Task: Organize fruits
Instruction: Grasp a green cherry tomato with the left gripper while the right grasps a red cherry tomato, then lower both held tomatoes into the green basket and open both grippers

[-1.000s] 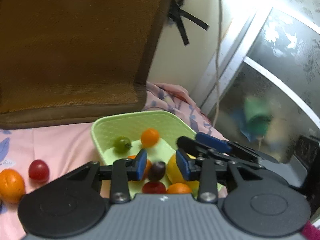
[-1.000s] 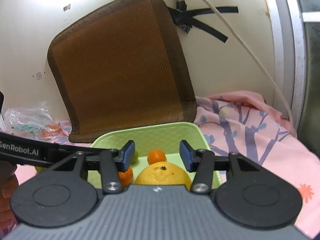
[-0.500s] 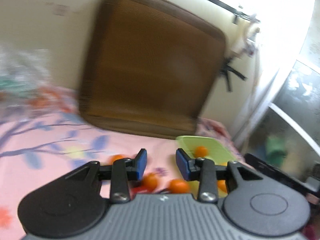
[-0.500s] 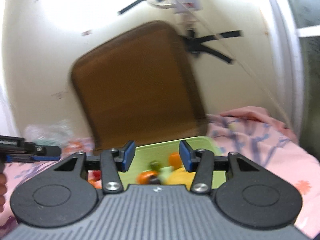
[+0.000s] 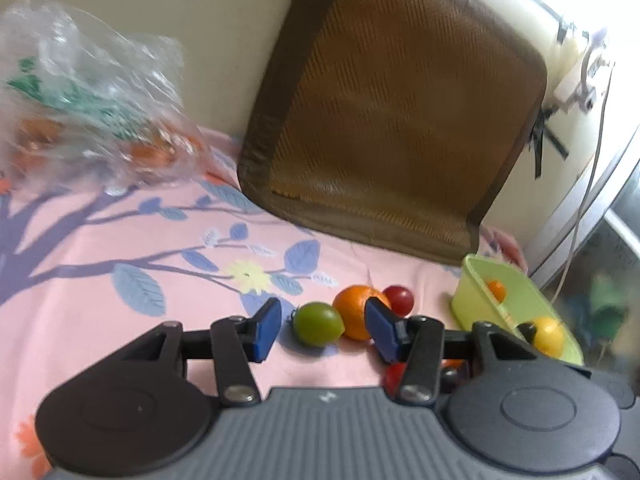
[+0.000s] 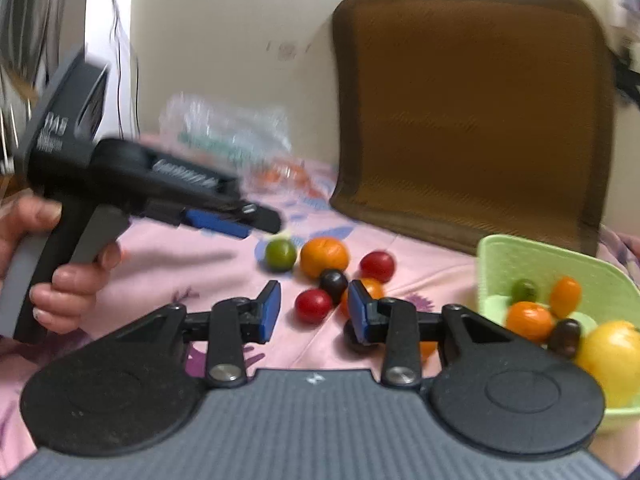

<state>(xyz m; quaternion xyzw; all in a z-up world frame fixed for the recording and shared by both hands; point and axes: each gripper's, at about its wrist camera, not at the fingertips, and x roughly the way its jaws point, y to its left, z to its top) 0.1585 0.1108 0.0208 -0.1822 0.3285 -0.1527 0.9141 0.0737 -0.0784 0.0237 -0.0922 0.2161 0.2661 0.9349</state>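
Both tongs are spread and empty — the left gripper lines up on the green fruit lying on the pink cloth, so the next move, I judge, is closing on it and carrying it to the green basket, while the right gripper hovers over the loose red fruit.

Loose fruits crowd the cloth beside the basket.
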